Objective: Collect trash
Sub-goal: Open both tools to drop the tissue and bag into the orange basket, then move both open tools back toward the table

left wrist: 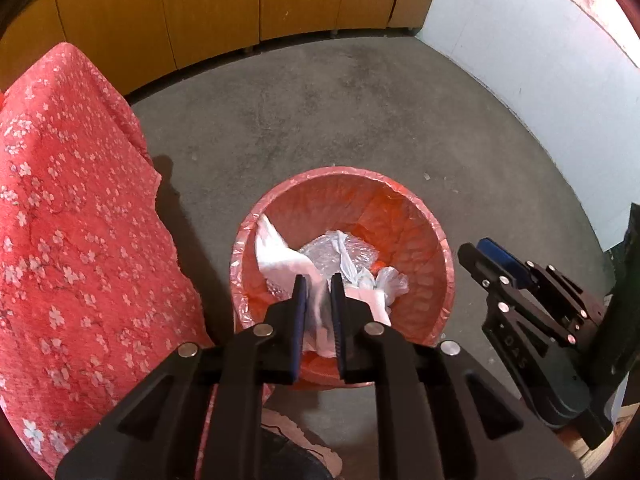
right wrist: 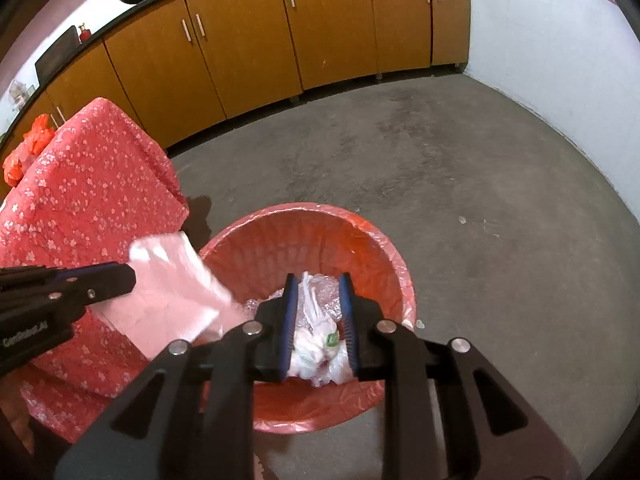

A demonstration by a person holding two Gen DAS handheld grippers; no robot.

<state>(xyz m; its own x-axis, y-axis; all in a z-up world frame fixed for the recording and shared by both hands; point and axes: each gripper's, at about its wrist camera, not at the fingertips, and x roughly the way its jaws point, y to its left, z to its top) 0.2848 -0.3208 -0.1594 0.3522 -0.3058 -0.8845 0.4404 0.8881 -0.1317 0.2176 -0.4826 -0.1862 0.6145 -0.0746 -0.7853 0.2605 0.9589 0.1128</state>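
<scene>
A red bin (left wrist: pixel 408 216) lined with a red bag stands on the floor and holds crumpled clear and white plastic trash (left wrist: pixel 340 256). My left gripper (left wrist: pixel 319 280) hangs over the bin's near rim, its jaws a narrow gap apart with a pale pink plastic bag (right wrist: pixel 172 296) between them; the bag droops into the bin. From the right wrist view the left gripper (right wrist: pixel 120 276) holds that bag at the bin's left edge. My right gripper (right wrist: pixel 319 280) is open and empty above the bin (right wrist: pixel 360 232), over the trash (right wrist: pixel 316 344). It shows at the right in the left wrist view (left wrist: pixel 480 252).
A table with a red floral cloth (left wrist: pixel 60 220) stands just left of the bin. Orange cabinets (right wrist: pixel 240 48) line the far wall and a white wall (right wrist: pixel 560 60) closes the right. Grey concrete floor (left wrist: pixel 340 120) lies beyond the bin. Red bags (right wrist: pixel 28 148) sit on the table's far end.
</scene>
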